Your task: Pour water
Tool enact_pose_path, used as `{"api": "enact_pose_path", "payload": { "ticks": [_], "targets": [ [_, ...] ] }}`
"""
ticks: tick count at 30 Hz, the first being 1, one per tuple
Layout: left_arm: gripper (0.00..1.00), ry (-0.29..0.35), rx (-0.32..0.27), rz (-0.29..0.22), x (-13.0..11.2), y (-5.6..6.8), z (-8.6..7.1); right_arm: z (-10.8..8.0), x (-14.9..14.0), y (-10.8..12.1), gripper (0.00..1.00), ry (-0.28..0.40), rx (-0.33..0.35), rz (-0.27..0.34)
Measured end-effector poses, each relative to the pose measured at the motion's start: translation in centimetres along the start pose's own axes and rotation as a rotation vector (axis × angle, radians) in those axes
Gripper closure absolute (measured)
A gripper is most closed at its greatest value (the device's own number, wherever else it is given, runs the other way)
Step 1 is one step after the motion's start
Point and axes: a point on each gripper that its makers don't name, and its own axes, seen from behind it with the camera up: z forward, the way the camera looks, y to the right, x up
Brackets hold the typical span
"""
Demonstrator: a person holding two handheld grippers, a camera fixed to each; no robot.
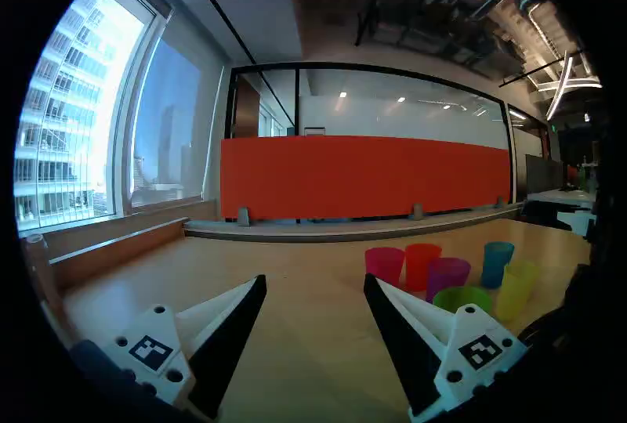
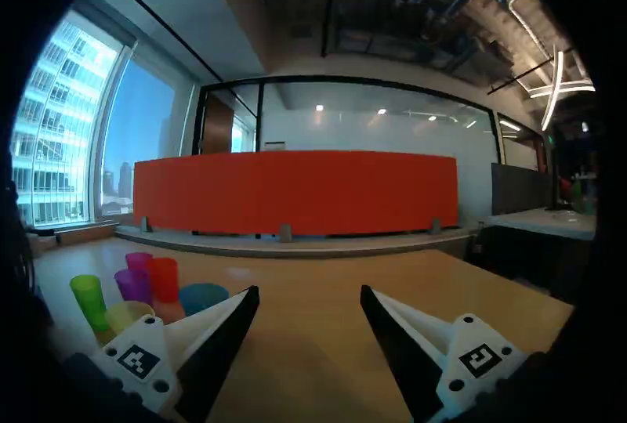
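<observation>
Several coloured plastic cups stand in a cluster on the wooden table (image 1: 313, 329). In the left gripper view a pink cup (image 1: 384, 264), an orange cup (image 1: 422, 263), a purple cup (image 1: 447, 276), a blue cup (image 1: 497, 263), a yellow cup (image 1: 517, 288) and a green cup (image 1: 461, 298) sit ahead on the right, beside the right finger. My left gripper (image 1: 315, 286) is open and holds nothing. In the right gripper view the cups lie at the left: a green cup (image 2: 88, 299), a purple cup (image 2: 132, 284), an orange cup (image 2: 164, 278), a blue cup (image 2: 203, 296). My right gripper (image 2: 309, 298) is open, with nothing between its fingers.
An orange divider panel (image 1: 364, 176) runs along the far edge of the table, with glass walls behind it. Tall windows (image 1: 70, 125) stand at the left beside a wooden ledge (image 1: 117, 247). A second desk (image 2: 541, 223) stands at the right.
</observation>
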Motion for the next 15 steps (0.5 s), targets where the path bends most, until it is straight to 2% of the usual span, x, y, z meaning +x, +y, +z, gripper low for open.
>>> {"api": "enact_pose_path", "payload": {
  "ticks": [15],
  "targets": [
    [0.08, 0.000, 0.000, 0.000, -0.03, -0.01, -0.12, -0.17, -0.37, 0.30, 0.00, -0.011, -0.011, -0.003]
  ]
}}
